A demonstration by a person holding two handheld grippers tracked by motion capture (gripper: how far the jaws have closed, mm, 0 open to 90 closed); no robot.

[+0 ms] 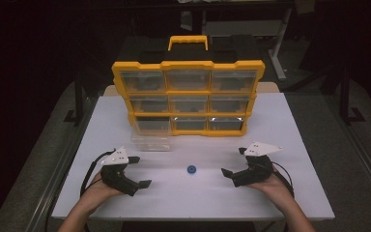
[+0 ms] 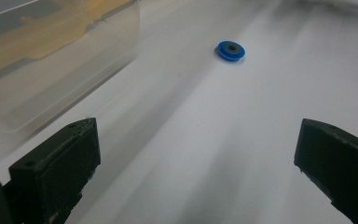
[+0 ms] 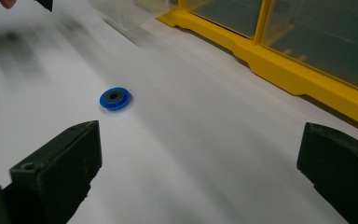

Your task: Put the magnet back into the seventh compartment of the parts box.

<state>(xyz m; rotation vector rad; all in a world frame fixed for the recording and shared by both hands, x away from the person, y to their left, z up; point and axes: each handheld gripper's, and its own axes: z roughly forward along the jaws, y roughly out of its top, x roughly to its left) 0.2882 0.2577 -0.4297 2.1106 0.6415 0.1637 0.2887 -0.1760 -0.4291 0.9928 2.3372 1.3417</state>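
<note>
A small blue disc [image 1: 191, 169] with a dark centre lies on the white table [image 1: 290, 145], between my two hands. It appears again as the blue disc [image 2: 230, 50] in the left gripper view and the blue disc [image 3: 115, 99] in the right gripper view. My left gripper [image 1: 140, 171] stands open to its left, jaws wide apart with nothing between them [image 2: 196, 158]. My right gripper [image 1: 234, 161] is open to the disc's right, also holding nothing [image 3: 198, 158]. A clear drawer [image 1: 150, 133] is pulled out of the yellow organizer [image 1: 188, 96] and rests on the table.
The yellow organizer with clear drawers stands at the back middle of the table, its base [image 3: 279, 70] close ahead of the right gripper. The pulled-out clear drawer [image 2: 51, 60] lies just ahead-left of the left gripper. Dark floor surrounds the table.
</note>
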